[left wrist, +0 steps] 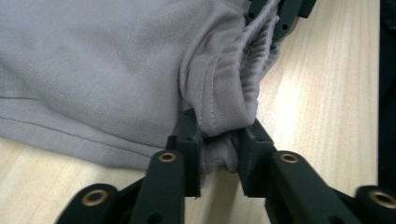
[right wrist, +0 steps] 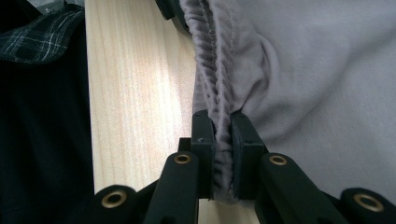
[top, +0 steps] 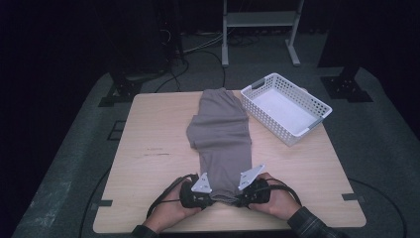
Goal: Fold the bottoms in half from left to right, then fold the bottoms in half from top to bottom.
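2 grippers clamp the waistband of grey trousers (top: 220,134) at the table's (top: 148,148) near edge.
The left gripper (left wrist: 219,151) pinches bunched waistband, seemingly firmly; the right gripper (right wrist: 223,140) is closed tight on the gathered band. The trousers lie folded along the table's middle, beside a white basket (top: 285,106).

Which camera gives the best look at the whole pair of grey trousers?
The high view: the grey trousers lie full length along the table. The left gripper view and the right gripper view give close-ups of the gathered waistband, pinched by each hand-held gripper.
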